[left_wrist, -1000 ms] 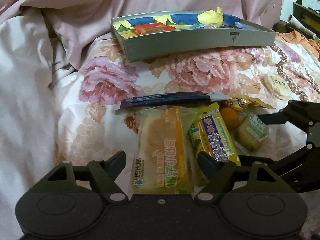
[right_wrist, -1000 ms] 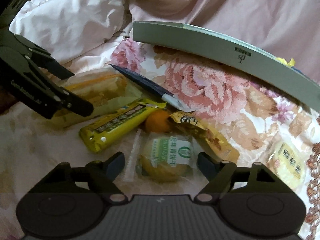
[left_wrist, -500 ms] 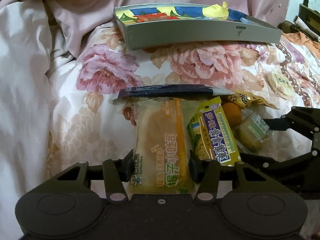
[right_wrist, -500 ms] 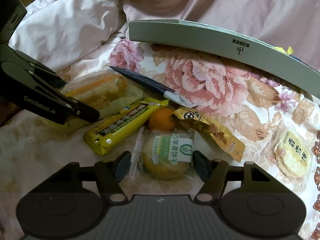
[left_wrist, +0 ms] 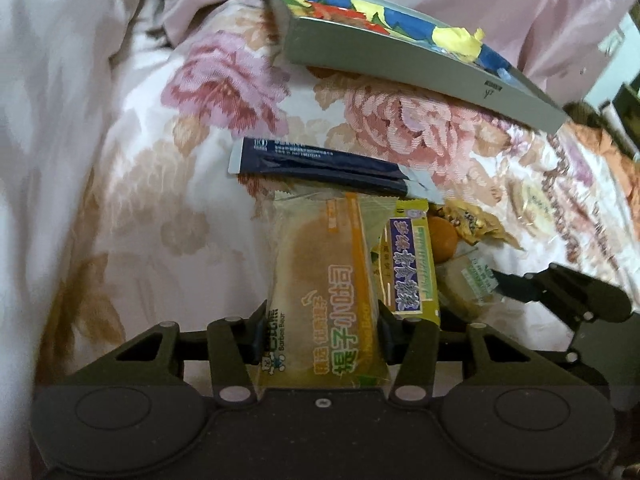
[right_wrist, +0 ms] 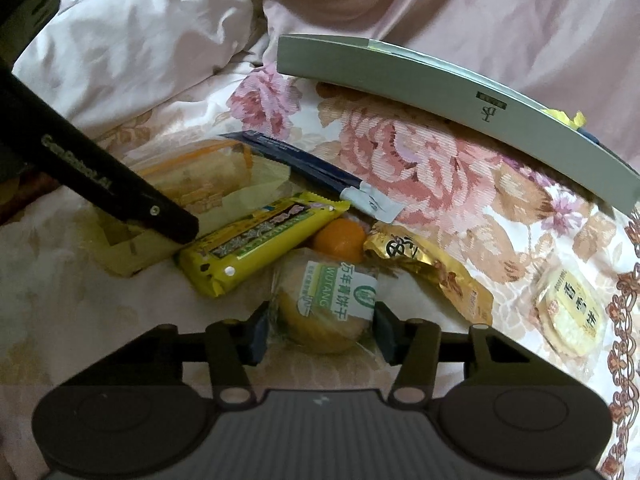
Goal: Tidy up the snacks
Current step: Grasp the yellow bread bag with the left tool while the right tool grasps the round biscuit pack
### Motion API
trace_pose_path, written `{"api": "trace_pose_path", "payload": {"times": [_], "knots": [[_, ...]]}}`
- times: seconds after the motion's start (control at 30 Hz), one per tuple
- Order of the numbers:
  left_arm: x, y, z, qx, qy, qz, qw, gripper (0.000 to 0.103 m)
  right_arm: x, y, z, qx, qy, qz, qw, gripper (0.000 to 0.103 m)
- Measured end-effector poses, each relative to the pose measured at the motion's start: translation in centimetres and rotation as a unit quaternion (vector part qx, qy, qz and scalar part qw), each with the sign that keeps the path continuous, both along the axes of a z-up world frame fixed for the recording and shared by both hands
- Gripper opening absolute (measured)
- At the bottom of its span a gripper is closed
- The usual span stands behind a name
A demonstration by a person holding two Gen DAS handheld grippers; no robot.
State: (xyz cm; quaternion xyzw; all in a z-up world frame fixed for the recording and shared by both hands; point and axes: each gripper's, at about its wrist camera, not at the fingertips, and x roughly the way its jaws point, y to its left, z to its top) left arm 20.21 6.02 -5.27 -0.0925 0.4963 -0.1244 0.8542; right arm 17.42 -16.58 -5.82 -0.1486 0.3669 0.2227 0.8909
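A second ago both pairs of fingers stood wide apart around their snacks; now both have closed in. The left gripper (left_wrist: 320,330) is clenched on the near end of the long clear-wrapped orange sponge cake packet (left_wrist: 324,280), its fingers (left_wrist: 256,334) pressing the wrapper from both sides. The right gripper (right_wrist: 320,330) grasps the round biscuit in a clear wrapper with a green-and-white label (right_wrist: 332,304), a finger (right_wrist: 258,334) tight against each edge. The left view has also tilted since then, so the shallow grey rectangular tray with a colourful printed floor (left_wrist: 420,66) now slants down to the right.

Taking the cake packet as landmark: a yellow bar wrapper with a purple label (left_wrist: 410,268) lies against its right side, a small orange fruit (left_wrist: 442,238) sits just beyond that bar, a crumpled gold foil packet (right_wrist: 432,268) lies right of the fruit, and a flat dark blue sachet (left_wrist: 320,162) lies across its far end. A round pale biscuit in a clear wrapper (right_wrist: 570,314) rests well off to the right, apart from the cluster. The tray stands farther back, with a crumpled yellow wrapper (left_wrist: 460,40) inside it.

Everything rests on a bed covered by a cream quilt with large pink flowers (left_wrist: 224,80), and a plain pink blanket (right_wrist: 460,4) bunches up behind the tray.
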Motion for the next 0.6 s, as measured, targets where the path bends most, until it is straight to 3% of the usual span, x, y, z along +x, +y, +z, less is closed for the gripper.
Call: {"api": "trace_pose_path", "payload": {"times": [0.37,0.6], "knots": [[-1.7,0.0,0.8,-0.03,0.0,-0.004,0.9995,0.051,-2.0,-0.6,1.7,0.011,-0.012,-0.002,1.0,0.055],[-3.0,0.4,2.0,-0.047,-0.031,0.012,0.9983,0.051,-3.3,-0.9,2.9,0.029,-0.028,-0.009,0.999,0.055]]}}
